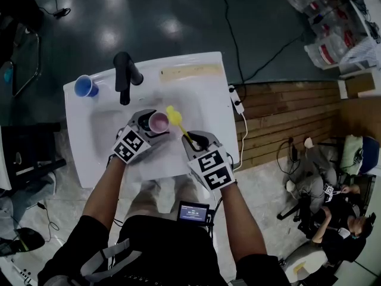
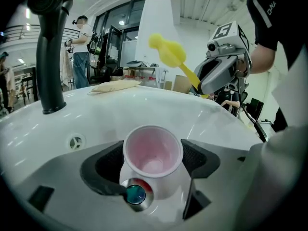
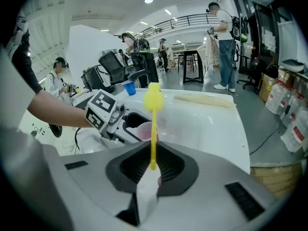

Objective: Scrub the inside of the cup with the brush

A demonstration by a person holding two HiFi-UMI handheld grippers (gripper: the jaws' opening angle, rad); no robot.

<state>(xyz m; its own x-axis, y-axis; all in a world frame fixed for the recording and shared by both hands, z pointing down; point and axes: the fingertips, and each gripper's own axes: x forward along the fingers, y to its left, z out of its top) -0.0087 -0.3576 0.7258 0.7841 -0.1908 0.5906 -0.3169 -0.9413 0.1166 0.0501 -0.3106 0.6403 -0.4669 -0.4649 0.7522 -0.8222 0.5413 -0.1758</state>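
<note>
So the small pink plastic cup [image 1: 159, 123] looks like the thin, light throwaway kind. It weighs next to nothing, the wall will flex or crack if you squeeze hard, and it probably turns slippery once it's wet. Best grab is across the body just under the rim, with light pressure, and that's about what's going on here. The left gripper [image 2: 152, 154] has its jaws spread wide with a pad against each side of the cup. It holds the cup low in the basin of the white sink bench [image 1: 202, 88], mouth tipped up toward the other side. The yellow brush with the soft blobby head and skinny plastic stem [image 2: 174, 57] is super light too. That stem looks bendy, so I'd grip it low and not lean on it. The right gripper [image 3: 153, 165] is clamped shut on the bottom end of the stem, and the head hangs in the air just beside and above the cup's mouth, not inside yet. As for contents, the pink cup looks empty, no suds or water I can make out. There's also a blue plastic cup [image 1: 85, 86] on the far left corner of the bench, well apart, and I can't tell what's in it.
</note>
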